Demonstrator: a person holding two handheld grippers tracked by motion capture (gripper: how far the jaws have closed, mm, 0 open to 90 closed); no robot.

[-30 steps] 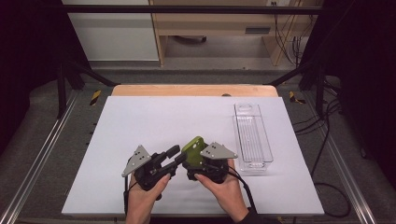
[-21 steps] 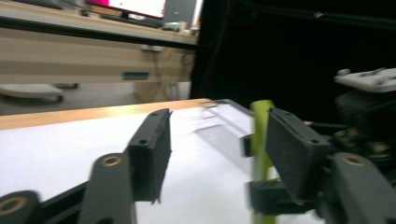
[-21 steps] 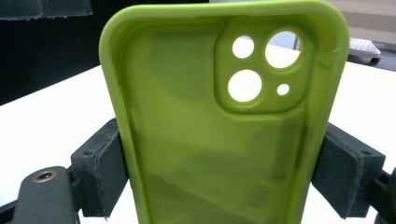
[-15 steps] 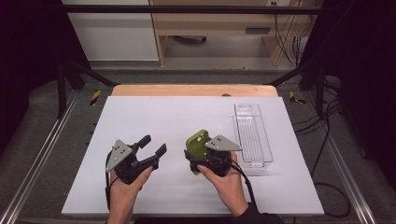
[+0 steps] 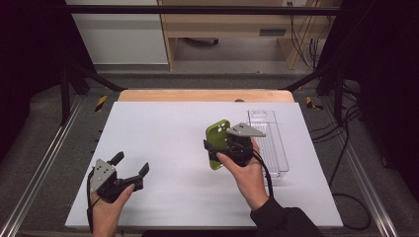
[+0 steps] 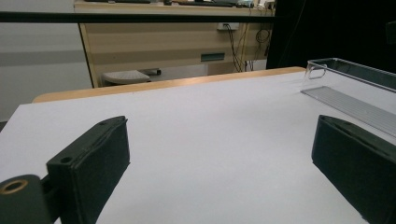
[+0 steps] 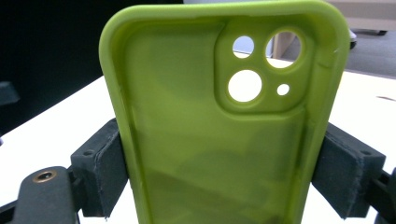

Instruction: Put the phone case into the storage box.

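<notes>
Handover looks done: green phone case (image 5: pixel 218 144) now sits in right gripper (image 5: pixel 217 148) alone, jaws clamped on its two long edges. In right gripper view the case (image 7: pixel 219 135) stands upright between the pads, inner side facing cam, camera cutout at top; both pads (image 7: pixel 100 165) press flat against the sides. Case is off the table, held above the white table top (image 5: pixel 168 128), just left of the clear tray (image 5: pixel 269 143).

Left gripper (image 5: pixel 129 170) is well apart from the case, low at the near-left part of the table. Its jaws have just been opening and stand wide w/ nothing between them; left gripper view confirms, only bare table surface between the two black pads (image 6: pixel 91 158), tray (image 6: pixel 345 84) further off to the right.

Status, as judged: case picked up and passed to right side = done. Left: placement. Tray is empty and closest likely destination, so next step prob. carry the case over the tray rim and lower it in, then release. Grip is on the edges only, case is soft-looking, may flex or slip if tilted.
</notes>
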